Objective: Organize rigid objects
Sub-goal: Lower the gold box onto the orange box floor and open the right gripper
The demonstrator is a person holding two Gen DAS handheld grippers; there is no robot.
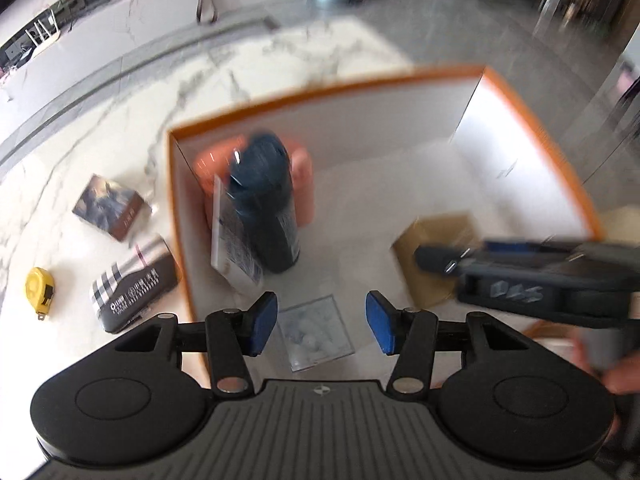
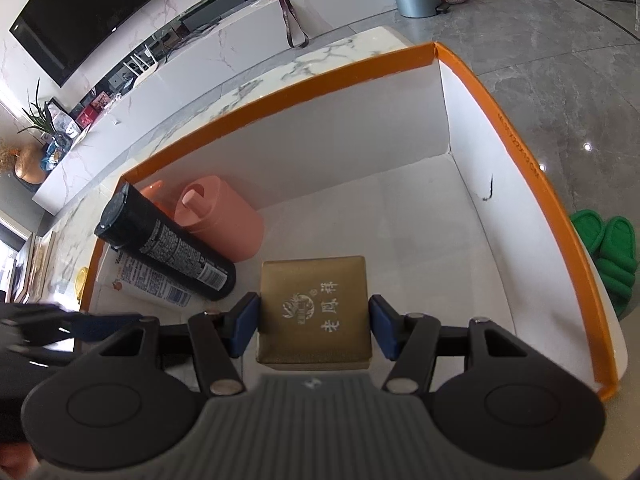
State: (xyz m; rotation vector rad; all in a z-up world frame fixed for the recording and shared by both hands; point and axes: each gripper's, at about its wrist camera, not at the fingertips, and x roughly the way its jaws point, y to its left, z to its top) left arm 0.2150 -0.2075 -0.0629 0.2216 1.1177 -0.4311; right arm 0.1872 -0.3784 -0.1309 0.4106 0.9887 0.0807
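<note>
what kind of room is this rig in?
Most likely a home living room: a large dark wall-mounted TV screen above a long white marble-look console, a potted green plant, and green rubber slippers on the grey polished floor.

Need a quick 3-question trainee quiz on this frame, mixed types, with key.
1. True or false: the tape measure lies outside the orange box.
2. What sits between the right gripper's pads? A) spray can B) gold box C) pink roll
3. Is the left gripper open or shut?

Key: 1 true; 2 B; 3 open.
</note>
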